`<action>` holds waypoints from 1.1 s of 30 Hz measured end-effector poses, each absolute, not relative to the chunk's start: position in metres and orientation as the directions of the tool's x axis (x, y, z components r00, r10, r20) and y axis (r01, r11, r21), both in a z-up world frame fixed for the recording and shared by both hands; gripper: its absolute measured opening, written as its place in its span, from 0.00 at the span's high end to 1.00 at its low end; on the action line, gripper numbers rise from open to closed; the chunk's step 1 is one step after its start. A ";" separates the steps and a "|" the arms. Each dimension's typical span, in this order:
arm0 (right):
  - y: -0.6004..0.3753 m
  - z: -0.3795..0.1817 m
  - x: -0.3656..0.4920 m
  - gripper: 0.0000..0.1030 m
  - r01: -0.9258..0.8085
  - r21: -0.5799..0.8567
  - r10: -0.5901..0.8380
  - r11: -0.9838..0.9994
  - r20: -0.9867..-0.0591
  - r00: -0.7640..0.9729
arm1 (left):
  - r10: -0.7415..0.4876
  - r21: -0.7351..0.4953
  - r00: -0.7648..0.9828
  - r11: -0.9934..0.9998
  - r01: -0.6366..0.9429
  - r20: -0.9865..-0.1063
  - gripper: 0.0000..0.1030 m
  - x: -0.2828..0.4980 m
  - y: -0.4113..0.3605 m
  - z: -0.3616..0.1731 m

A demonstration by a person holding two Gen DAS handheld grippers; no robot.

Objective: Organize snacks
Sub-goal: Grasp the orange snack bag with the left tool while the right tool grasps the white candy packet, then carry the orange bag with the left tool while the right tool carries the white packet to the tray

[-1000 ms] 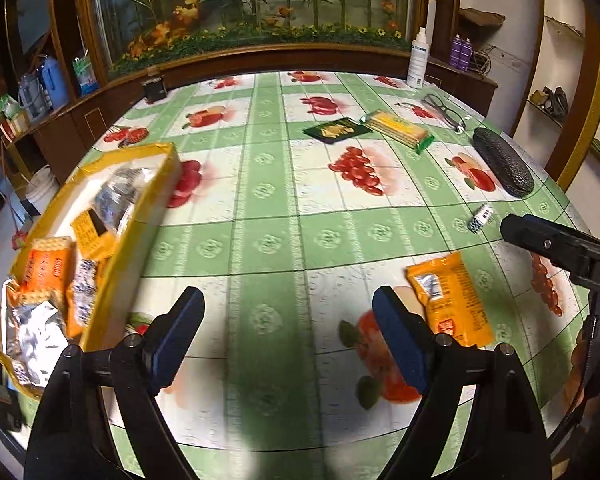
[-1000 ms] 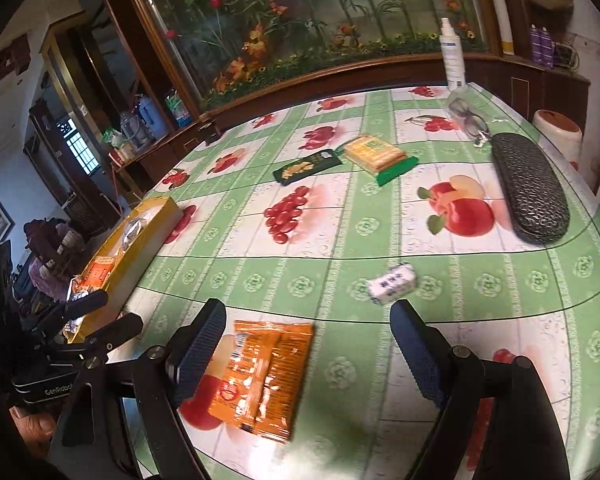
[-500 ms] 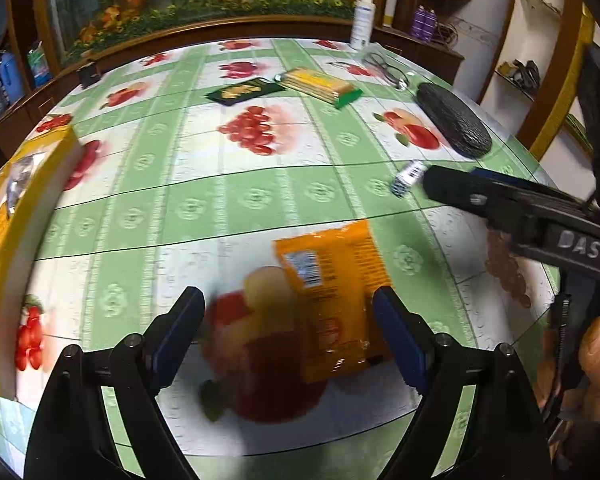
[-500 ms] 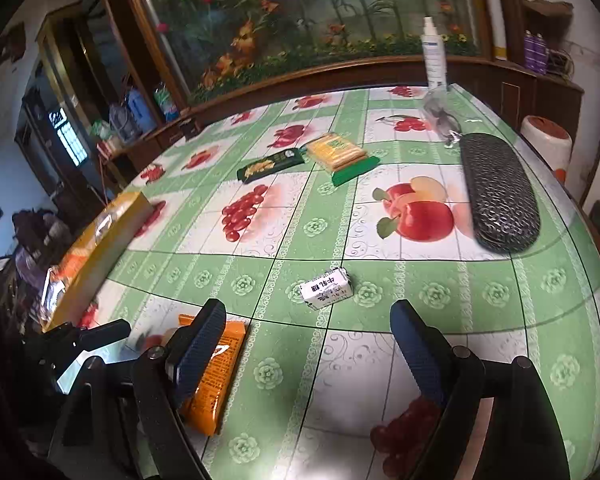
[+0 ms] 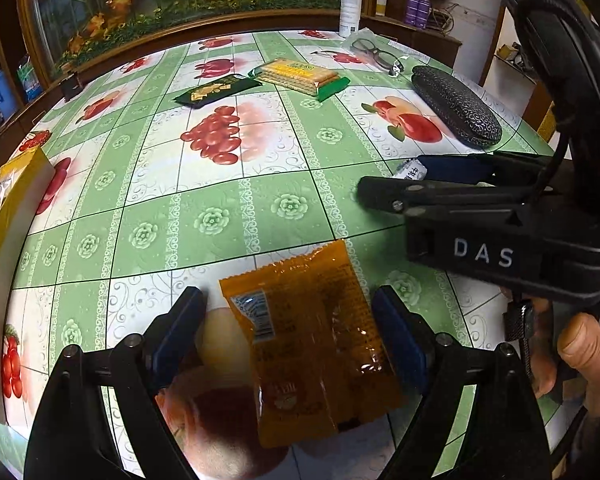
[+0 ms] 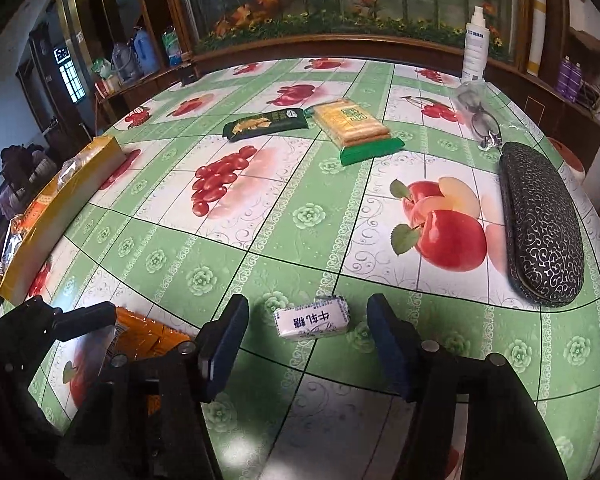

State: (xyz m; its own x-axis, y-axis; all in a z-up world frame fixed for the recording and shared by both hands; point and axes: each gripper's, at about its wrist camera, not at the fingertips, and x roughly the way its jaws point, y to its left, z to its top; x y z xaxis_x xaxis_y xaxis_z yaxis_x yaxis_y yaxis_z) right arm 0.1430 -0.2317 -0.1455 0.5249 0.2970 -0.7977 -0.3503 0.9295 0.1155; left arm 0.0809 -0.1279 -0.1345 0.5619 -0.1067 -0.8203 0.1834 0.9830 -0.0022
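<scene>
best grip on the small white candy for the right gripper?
Take the small white candy across its short ends, coming straight down from above. It lies flat with its long axis running between the open right gripper fingers, already roughly centred. It looks low, so the fingertips likely need to reach the tablecloth.

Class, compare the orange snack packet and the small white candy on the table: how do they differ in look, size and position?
The orange snack packet is large, flat and crinkly; the small white candy is far smaller, blocky, with blue print. The packet lies between the open left gripper fingers, the candy between those of the open right gripper. Both rest ungrasped on the tablecloth.
</scene>
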 end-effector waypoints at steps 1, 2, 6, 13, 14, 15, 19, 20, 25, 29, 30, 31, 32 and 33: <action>-0.233 -0.145 0.143 0.60 -0.345 0.109 0.289 0.932 -0.797 0.530 | -0.112 -0.001 0.562 0.981 0.194 -0.819 0.17 0.081 -0.128 -0.134; -0.234 -0.145 0.143 0.66 -0.340 0.113 0.290 0.934 -0.796 0.531 | -0.125 -0.003 0.563 0.977 0.212 -0.817 0.24 0.081 -0.127 -0.134; -0.241 -0.144 0.140 0.66 -0.332 0.167 0.328 0.928 -0.786 0.524 | -0.151 -0.001 0.566 0.966 0.257 -0.810 0.38 0.081 -0.124 -0.131; -0.253 -0.140 0.131 0.67 -0.305 0.254 0.386 0.918 -0.749 0.539 | -0.171 -0.017 0.568 0.964 0.266 -0.805 0.42 0.079 -0.108 -0.130; -0.254 -0.138 0.129 0.67 -0.304 0.266 0.395 0.915 -0.741 0.542 | -0.175 -0.024 0.568 0.964 0.264 -0.805 0.42 0.078 -0.104 -0.130; -0.255 -0.137 0.128 0.67 -0.303 0.278 0.405 0.912 -0.736 0.543 | -0.176 -0.028 0.569 0.966 0.258 -0.803 0.42 0.078 -0.101 -0.129; -0.254 -0.129 0.122 0.67 -0.306 0.299 0.425 0.904 -0.716 0.554 | -0.162 -0.028 0.586 0.973 0.231 -0.794 0.42 0.075 -0.086 -0.125; -0.254 -0.128 0.121 0.67 -0.308 0.307 0.432 0.901 -0.711 0.555 | -0.155 -0.024 0.594 0.974 0.223 -0.790 0.42 0.074 -0.082 -0.123; -0.244 -0.117 0.114 0.67 -0.324 0.343 0.471 0.882 -0.680 0.562 | -0.116 -0.002 0.623 0.983 0.181 -0.774 0.42 0.071 -0.061 -0.111; -0.225 -0.112 0.112 0.67 -0.356 0.352 0.499 0.866 -0.668 0.552 | -0.069 0.017 0.645 0.992 0.126 -0.761 0.42 0.070 -0.040 -0.104; -0.220 -0.112 0.112 0.67 -0.363 0.353 0.504 0.862 -0.670 0.545 | -0.060 0.020 0.650 0.993 0.115 -0.758 0.42 0.070 -0.035 -0.103; -0.215 -0.112 0.113 0.67 -0.369 0.358 0.511 0.858 -0.669 0.539 | -0.053 0.020 0.652 0.994 0.104 -0.757 0.42 0.070 -0.031 -0.102; -0.211 -0.113 0.113 0.67 -0.374 0.358 0.514 0.856 -0.670 0.536 | -0.046 0.020 0.654 0.995 0.093 -0.755 0.42 0.070 -0.026 -0.101; -0.205 -0.113 0.113 0.67 -0.380 0.358 0.518 0.853 -0.670 0.531 | -0.041 0.020 0.658 0.996 0.086 -0.752 0.42 0.070 -0.022 -0.100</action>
